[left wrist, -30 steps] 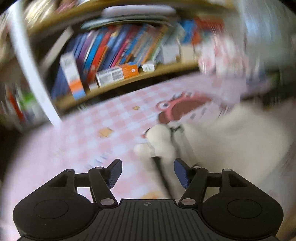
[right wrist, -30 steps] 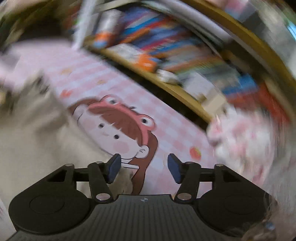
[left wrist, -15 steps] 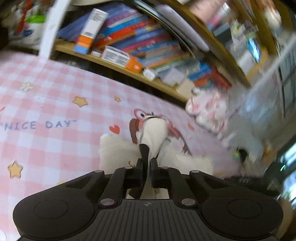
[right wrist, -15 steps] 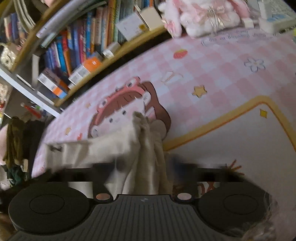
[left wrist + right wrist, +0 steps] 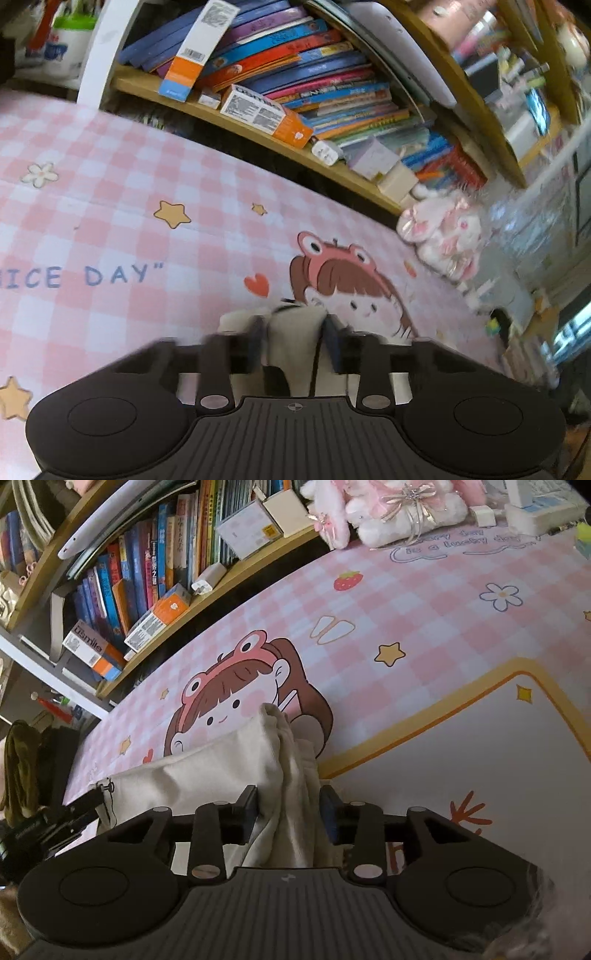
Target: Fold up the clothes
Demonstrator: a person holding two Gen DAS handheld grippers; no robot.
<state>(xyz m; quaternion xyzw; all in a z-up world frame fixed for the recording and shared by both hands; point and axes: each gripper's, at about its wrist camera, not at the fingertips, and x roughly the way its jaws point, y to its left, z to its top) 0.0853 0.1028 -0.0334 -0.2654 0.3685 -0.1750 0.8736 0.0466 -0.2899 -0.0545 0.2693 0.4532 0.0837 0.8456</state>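
A pink checked desk mat (image 5: 424,602) is lying below a bookshelf (image 5: 258,133). The cream garment (image 5: 229,771) is bunching on it, unfolded, while the left gripper (image 5: 293,341) and right gripper (image 5: 290,806) are each standing part open around fabric; folding looks unfinished.

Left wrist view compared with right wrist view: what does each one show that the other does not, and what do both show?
Only the left wrist view shows the words "ICE DAY" printed on the mat and a red heart.

Only the right wrist view shows a strawberry print, the white panel with a yellow border, and the left claw at the far end of the cloth.

Both show the cream garment lying between the claw fingers, the frog-hat girl print, the bookshelf and the pink plush toy.
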